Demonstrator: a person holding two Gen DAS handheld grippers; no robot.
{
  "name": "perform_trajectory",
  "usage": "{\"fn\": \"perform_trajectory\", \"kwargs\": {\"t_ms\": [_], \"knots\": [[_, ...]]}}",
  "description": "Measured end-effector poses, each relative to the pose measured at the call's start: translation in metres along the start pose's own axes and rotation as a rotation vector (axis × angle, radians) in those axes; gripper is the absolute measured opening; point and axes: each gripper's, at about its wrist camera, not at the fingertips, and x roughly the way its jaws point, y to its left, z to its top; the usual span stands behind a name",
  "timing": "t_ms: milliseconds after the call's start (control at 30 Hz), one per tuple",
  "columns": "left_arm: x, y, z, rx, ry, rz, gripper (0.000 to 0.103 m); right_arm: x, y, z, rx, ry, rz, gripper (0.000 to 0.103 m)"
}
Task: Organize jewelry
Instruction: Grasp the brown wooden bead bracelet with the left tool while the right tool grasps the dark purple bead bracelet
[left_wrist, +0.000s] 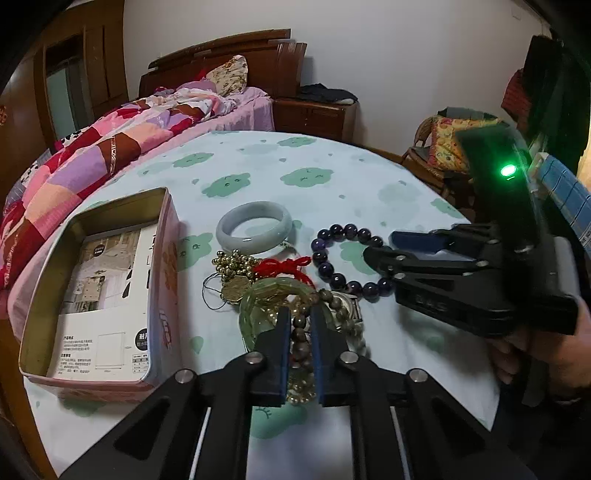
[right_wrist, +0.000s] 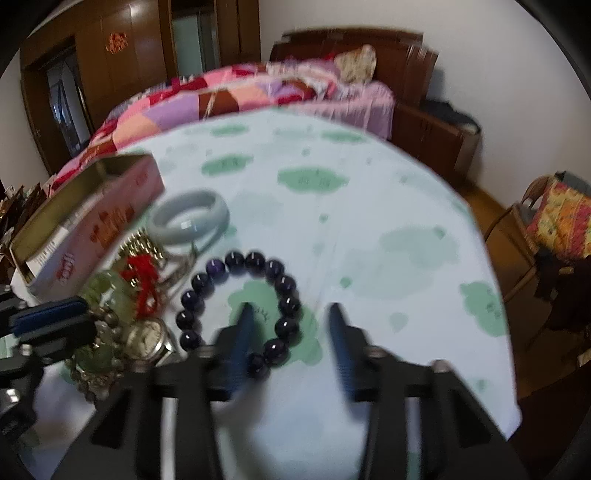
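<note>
A pile of jewelry lies on the table: a pale jade bangle (left_wrist: 254, 226), a dark purple bead bracelet (left_wrist: 334, 258), gold beads with a red cord (left_wrist: 280, 267), a green bangle (left_wrist: 258, 306), brown beads and a wristwatch (right_wrist: 147, 338). An open pink tin box (left_wrist: 99, 291) with papers inside stands to the left. My left gripper (left_wrist: 300, 315) is nearly shut over the brown bead strand (left_wrist: 300, 332) in the pile. My right gripper (right_wrist: 290, 312) is open, its left finger inside the purple bracelet's (right_wrist: 236, 291) ring. The right wrist view is blurred.
The round table has a pale cloth with green cloud prints (left_wrist: 332, 177). A bed with a patchwork quilt (left_wrist: 110, 147) lies behind it. A chair with a cushion (right_wrist: 554, 221) stands at the right, by the table's edge.
</note>
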Motion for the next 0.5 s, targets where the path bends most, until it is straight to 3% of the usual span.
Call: {"fn": "perform_trajectory", "kwargs": {"t_ms": [67,167,500], "knots": [[-0.006,-0.001,0.000,-0.003,-0.016,-0.018,0.007,-0.003,0.001,-0.002,-0.018,0.004,0.020,0.020],[-0.014,0.000,0.002,-0.008,-0.044,-0.028,0.007,-0.008,-0.001,-0.004,-0.013,0.000,0.040,0.017],[-0.047,0.008,0.015,0.005,-0.143,0.060,0.007,-0.044,0.015,0.005,-0.067,-0.103,0.053,0.016]]}}
